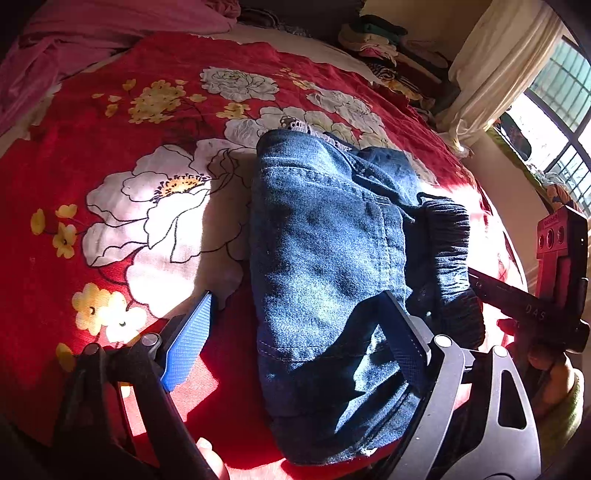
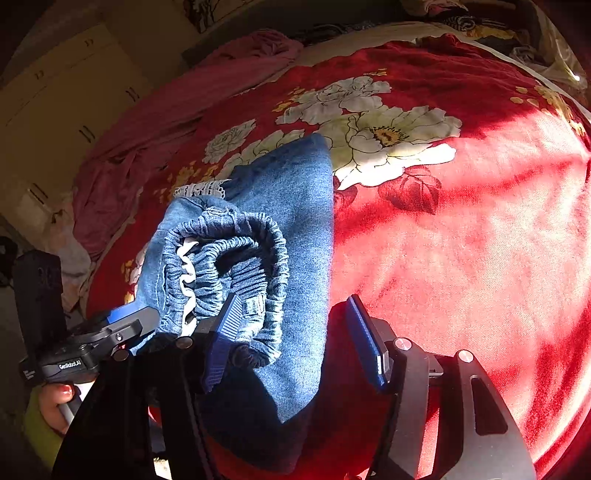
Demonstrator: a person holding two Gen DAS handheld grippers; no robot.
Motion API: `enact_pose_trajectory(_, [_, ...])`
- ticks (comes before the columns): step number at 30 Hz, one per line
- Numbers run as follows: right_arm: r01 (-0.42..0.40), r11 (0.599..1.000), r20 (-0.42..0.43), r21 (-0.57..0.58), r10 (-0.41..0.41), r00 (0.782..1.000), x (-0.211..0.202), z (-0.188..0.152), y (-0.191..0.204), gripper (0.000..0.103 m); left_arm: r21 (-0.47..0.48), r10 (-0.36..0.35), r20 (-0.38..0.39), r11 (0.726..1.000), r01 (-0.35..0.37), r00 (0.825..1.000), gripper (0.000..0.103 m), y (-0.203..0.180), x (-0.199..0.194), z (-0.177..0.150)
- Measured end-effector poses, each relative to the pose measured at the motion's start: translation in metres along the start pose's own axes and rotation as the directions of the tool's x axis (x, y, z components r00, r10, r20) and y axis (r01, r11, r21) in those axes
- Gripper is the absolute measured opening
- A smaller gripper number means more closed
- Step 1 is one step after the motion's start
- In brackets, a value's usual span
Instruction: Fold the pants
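Blue denim pants (image 1: 325, 258) lie folded into a compact bundle on the red floral bedspread (image 1: 155, 155); the gathered elastic waistband (image 1: 450, 254) is at the bundle's right side. My left gripper (image 1: 295, 336) is open, its jaws straddling the near end of the bundle, the right blue pad (image 1: 402, 336) resting on the denim. In the right wrist view the pants (image 2: 295, 229) show with the waistband (image 2: 236, 266) rolled toward me. My right gripper (image 2: 295, 339) is open, its left pad (image 2: 225, 332) against the waistband, its right pad (image 2: 365, 343) over the bedspread.
A pink blanket (image 1: 110, 33) is bunched at the bed's far left. Piled clothes (image 1: 388, 44) lie at the far right beside a cream curtain (image 1: 491, 66) and a window. Wardrobe doors (image 2: 55, 103) stand left of the bed. The other gripper's body (image 1: 554, 273) shows at the right edge.
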State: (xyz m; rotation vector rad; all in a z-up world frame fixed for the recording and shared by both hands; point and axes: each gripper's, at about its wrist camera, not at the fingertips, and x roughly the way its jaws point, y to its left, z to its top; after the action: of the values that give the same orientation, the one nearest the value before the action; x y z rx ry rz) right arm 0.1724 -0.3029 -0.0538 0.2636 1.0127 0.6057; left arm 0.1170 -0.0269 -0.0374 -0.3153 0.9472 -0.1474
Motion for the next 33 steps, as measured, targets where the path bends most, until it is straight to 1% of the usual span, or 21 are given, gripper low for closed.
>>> enact_pose_trajectory(4, [-0.037, 0.999, -0.001, 0.000, 0.037, 0.999, 0.008, 0.005, -0.002, 0.057, -0.012, -0.027, 0.006, 1.000, 0.027, 1.000, 0.073, -0.002, 0.005, 0.003])
enact_pose_trajectory(8, [-0.045, 0.999, 0.001, -0.014, 0.045, 0.999, 0.013, 0.006, -0.001, 0.057, -0.028, -0.032, 0.027, 0.999, 0.032, 0.999, 0.073, -0.005, 0.010, 0.004])
enact_pose_trajectory(9, [-0.052, 0.998, 0.002, -0.019, 0.052, 0.999, 0.013, 0.006, 0.001, 0.053, -0.028, -0.032, 0.030, 0.999, 0.033, 0.999, 0.073, -0.006, 0.011, 0.005])
enact_pose_trajectory(10, [-0.069, 0.997, 0.002, -0.024, 0.070, 0.998, 0.013, 0.006, 0.002, 0.043, -0.024, -0.030, 0.031, 0.999, 0.031, 0.999, 0.072, -0.007, 0.012, 0.005])
enact_pose_trajectory(11, [-0.078, 0.996, 0.004, -0.031, 0.079, 0.997, 0.013, 0.005, 0.005, 0.034, -0.019, -0.027, 0.030, 0.999, 0.028, 0.999, 0.069, -0.009, 0.014, 0.005])
enact_pose_trajectory(12, [-0.071, 0.997, 0.011, -0.044, 0.072, 0.997, 0.012, 0.004, 0.008, 0.032, -0.016, -0.033, 0.026, 0.999, 0.033, 0.999, 0.056, -0.011, 0.014, 0.005])
enact_pose_trajectory(13, [-0.061, 0.997, 0.020, -0.057, 0.062, 0.998, 0.010, 0.002, 0.011, 0.029, -0.007, -0.033, 0.021, 0.999, 0.033, 0.999, 0.049, -0.014, 0.014, 0.005])
enact_pose_trajectory(14, [-0.052, 0.996, 0.033, -0.067, 0.054, 0.998, 0.007, 0.001, 0.014, 0.027, 0.011, -0.027, 0.020, 1.000, 0.027, 0.999, 0.044, -0.018, 0.013, 0.004])
enact_pose_trajectory(15, [-0.045, 0.996, 0.043, -0.077, 0.048, 0.998, 0.004, 0.000, 0.018, 0.026, 0.030, -0.018, 0.019, 0.999, 0.018, 1.000, 0.035, -0.021, 0.011, 0.004])
enact_pose_trajectory(16, [-0.034, 0.995, 0.053, -0.090, 0.039, 0.998, 0.001, -0.001, 0.022, 0.024, 0.039, -0.012, 0.017, 0.999, 0.011, 1.000, 0.031, -0.023, 0.008, 0.004])
enact_pose_trajectory(19, [0.013, 0.990, 0.082, -0.138, -0.002, 0.997, -0.008, -0.003, 0.037, 0.023, 0.048, -0.004, 0.029, 0.999, 0.003, 1.000, 0.025, -0.027, -0.002, 0.005])
enact_pose_trajectory(22, [0.032, 0.982, 0.116, -0.187, -0.010, 0.993, -0.019, -0.004, 0.051, 0.022, 0.069, 0.004, 0.050, 0.998, -0.008, 0.999, 0.023, -0.035, -0.013, 0.005])
enact_pose_trajectory(25, [0.051, 0.971, 0.141, -0.232, -0.018, 0.990, -0.027, 0.000, 0.063, 0.022, 0.070, -0.006, 0.065, 0.998, 0.002, 0.998, 0.023, -0.039, -0.021, 0.011])
enact_pose_trajectory(33, [0.077, 0.961, 0.185, -0.265, -0.027, 0.982, -0.029, 0.031, 0.070, 0.022, 0.089, 0.002, 0.101, 0.996, -0.011, 0.995, 0.023, -0.043, -0.027, 0.040])
